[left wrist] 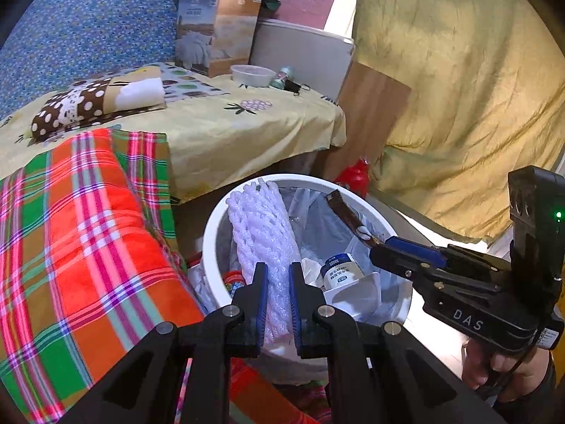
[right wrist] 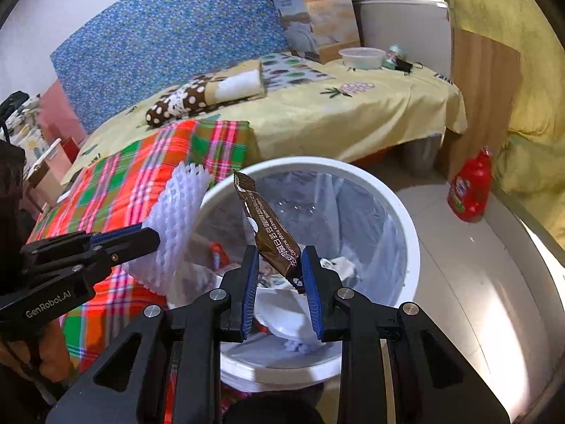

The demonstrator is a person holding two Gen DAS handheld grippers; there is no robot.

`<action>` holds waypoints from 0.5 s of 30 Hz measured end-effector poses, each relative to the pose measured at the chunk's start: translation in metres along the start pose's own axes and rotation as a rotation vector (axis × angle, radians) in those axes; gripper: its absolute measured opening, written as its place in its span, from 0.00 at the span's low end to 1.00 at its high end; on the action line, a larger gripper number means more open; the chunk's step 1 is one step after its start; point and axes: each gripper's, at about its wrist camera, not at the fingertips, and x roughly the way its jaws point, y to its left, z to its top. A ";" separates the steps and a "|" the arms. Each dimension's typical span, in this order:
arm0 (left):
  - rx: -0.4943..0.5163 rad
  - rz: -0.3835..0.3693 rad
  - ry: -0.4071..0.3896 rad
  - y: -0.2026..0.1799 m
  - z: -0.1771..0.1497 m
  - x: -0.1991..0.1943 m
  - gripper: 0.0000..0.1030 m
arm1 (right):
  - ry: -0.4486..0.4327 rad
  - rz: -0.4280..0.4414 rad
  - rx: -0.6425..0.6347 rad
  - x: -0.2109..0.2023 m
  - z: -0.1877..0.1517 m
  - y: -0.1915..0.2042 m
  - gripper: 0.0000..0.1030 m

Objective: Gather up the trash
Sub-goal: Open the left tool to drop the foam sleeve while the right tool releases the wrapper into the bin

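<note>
My left gripper (left wrist: 277, 272) is shut on a white foam net sleeve (left wrist: 261, 226), which stands up over the near-left rim of the white trash bin (left wrist: 212, 226). From the right wrist view the same sleeve (right wrist: 176, 219) and left gripper (right wrist: 150, 235) hang at the bin's left edge. My right gripper (right wrist: 279, 259) is shut on a brown snack wrapper (right wrist: 263, 226) held over the bin's (right wrist: 409, 233) mouth. The left wrist view shows that wrapper (left wrist: 348, 217) sticking out of the right gripper (left wrist: 383, 243). Inside the lined bin lie a small white bottle (left wrist: 340, 270) and other trash.
A bed with a yellow sheet (right wrist: 353, 116) and a plaid orange-green blanket (left wrist: 88, 233) borders the bin on the left. On the bed's far end are a plastic bowl (right wrist: 362, 58), a box (right wrist: 317, 17) and a pillow (right wrist: 208, 97). A red bottle (right wrist: 471, 190) stands on the floor right.
</note>
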 end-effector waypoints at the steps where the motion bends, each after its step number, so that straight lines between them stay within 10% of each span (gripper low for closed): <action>1: 0.001 -0.001 0.003 -0.001 0.000 0.003 0.11 | 0.007 -0.004 0.002 0.002 0.000 -0.001 0.27; 15: -0.023 -0.028 -0.004 0.005 0.006 0.017 0.32 | -0.005 -0.022 0.020 -0.002 0.000 -0.009 0.42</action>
